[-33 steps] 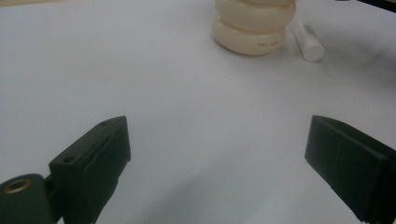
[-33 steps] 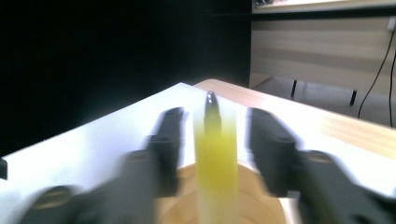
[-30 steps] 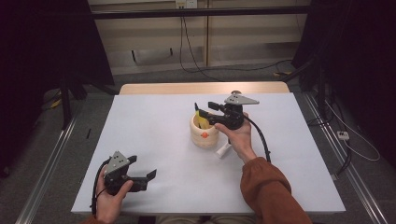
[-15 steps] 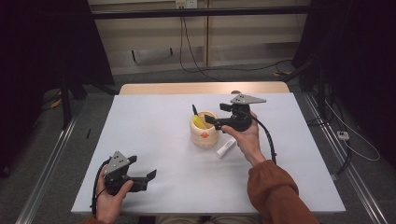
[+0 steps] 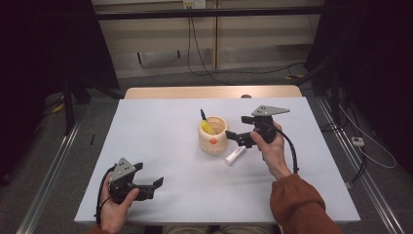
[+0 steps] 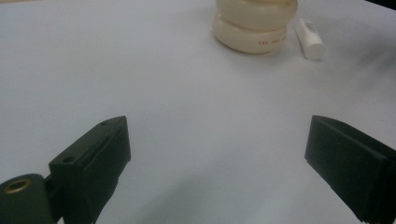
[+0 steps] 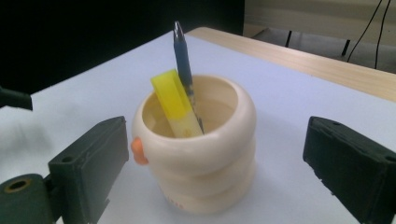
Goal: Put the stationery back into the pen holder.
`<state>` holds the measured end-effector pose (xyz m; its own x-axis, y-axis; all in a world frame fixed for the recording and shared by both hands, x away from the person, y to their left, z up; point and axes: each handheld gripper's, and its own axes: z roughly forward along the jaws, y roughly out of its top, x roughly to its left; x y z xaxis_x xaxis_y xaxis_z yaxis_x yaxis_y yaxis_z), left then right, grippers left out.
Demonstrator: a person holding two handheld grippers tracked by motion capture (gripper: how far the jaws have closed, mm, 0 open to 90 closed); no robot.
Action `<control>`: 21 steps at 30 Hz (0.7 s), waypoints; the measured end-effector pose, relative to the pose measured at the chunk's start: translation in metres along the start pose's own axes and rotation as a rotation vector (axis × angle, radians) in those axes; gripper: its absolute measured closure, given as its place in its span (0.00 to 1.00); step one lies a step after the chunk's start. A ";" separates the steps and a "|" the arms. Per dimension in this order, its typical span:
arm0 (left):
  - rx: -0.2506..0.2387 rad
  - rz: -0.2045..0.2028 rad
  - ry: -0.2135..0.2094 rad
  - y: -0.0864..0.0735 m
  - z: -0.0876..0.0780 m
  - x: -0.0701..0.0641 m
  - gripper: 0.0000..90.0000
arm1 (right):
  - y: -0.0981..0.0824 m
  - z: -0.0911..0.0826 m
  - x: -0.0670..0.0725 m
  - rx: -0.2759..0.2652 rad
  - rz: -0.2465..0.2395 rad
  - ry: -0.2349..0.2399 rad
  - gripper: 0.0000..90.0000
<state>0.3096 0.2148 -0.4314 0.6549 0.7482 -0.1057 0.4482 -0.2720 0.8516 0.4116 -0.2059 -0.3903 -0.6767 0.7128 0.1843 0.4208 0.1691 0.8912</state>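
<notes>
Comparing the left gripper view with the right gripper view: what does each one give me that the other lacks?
Left gripper view: the white tube lying on the table beside the holder's base, framed by the left tongs, jaws wide apart with nothing between them.

Right gripper view: the holder's open mouth with a yellow marker and a dark pen leaning inside, an orange knob on its side, and the right tongs, open.

Both: the cream ribbed holder on the white table.

High view overhead, claw views low, sharing cup
</notes>
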 end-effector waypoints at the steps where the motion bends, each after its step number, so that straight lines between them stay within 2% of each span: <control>1: -0.002 0.000 0.000 0.000 0.000 0.000 0.08 | -0.001 -0.002 -0.001 0.004 0.000 0.001 0.08; 5: 0.013 -0.015 -0.005 -0.001 0.002 0.002 0.08 | -0.004 -0.010 -0.004 0.022 0.017 0.019 0.09; 7: -0.002 -0.020 -0.003 -0.001 0.001 0.001 0.08 | -0.007 -0.014 -0.006 0.033 0.022 0.034 0.10; 9: 0.000 -0.013 -0.001 0.000 0.000 0.001 0.08 | -0.011 -0.016 -0.007 0.076 0.028 0.033 0.10; 13: 0.006 -0.009 0.000 0.000 0.000 0.001 0.07 | -0.020 -0.021 -0.013 0.100 0.059 0.045 0.10; 16: 0.002 -0.009 -0.003 -0.001 0.001 0.001 0.08 | -0.025 -0.025 -0.014 0.092 0.051 0.014 0.11; 18: 0.000 -0.017 -0.003 -0.001 0.002 0.000 0.08 | -0.027 -0.026 -0.014 0.056 0.047 0.009 0.14; 20: 0.000 -0.017 -0.004 -0.001 0.002 0.000 0.08 | -0.027 -0.027 -0.013 0.080 0.057 0.007 0.14; 21: 0.001 -0.013 -0.004 0.000 0.001 0.000 0.08 | -0.027 -0.027 -0.012 0.103 0.035 0.004 0.15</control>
<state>0.3105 0.2143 -0.4324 0.6517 0.7491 -0.1189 0.4570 -0.2627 0.8498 0.3919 -0.2370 -0.4055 -0.6629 0.7168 0.2162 0.5037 0.2133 0.8371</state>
